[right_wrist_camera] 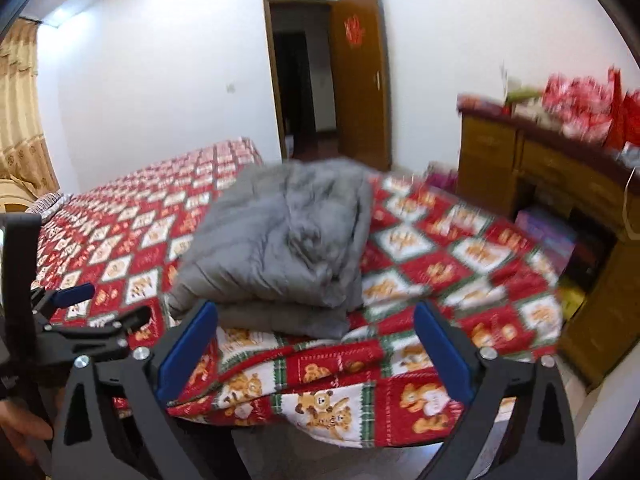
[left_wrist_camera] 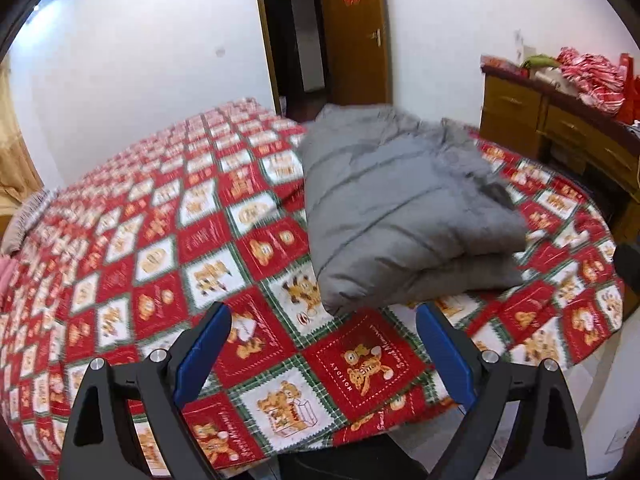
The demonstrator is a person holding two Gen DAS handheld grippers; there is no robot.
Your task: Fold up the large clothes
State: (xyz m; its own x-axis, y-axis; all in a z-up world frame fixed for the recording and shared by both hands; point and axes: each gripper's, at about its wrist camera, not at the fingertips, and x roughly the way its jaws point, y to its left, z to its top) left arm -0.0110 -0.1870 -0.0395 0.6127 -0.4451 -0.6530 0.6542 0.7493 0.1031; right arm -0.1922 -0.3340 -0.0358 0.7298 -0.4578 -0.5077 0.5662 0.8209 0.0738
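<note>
The grey padded jacket (left_wrist_camera: 404, 216) is seen lying folded into a thick, layered bundle on the bed (left_wrist_camera: 160, 240), near the foot corner, w/ its doubled lower edge facing the cameras. Both grippers are held off it: the left hand-held gripper (left_wrist_camera: 324, 356) is wide open w/ nothing btwn its blue pads, and the right hand-held gripper (right_wrist_camera: 316, 354) is likewise spread fully, empty, no cloth touched. The step is judged to be release and pull-back after a fold; it is done well if the pads are drawn clear w/o snagging the top layer, so the bundle is not dragged open. The puffy filling is likely to spring up, so a press-down may be needed. Edges: the bundle sits close to the bed's near edge and the bedspread is rucked just below it in the right view, so sliding toward the edge is to be avoided. Open room is ample on the bed's left side; a wooden dresser (right_wrist_camera: 540, 184) crowds the right.
</note>
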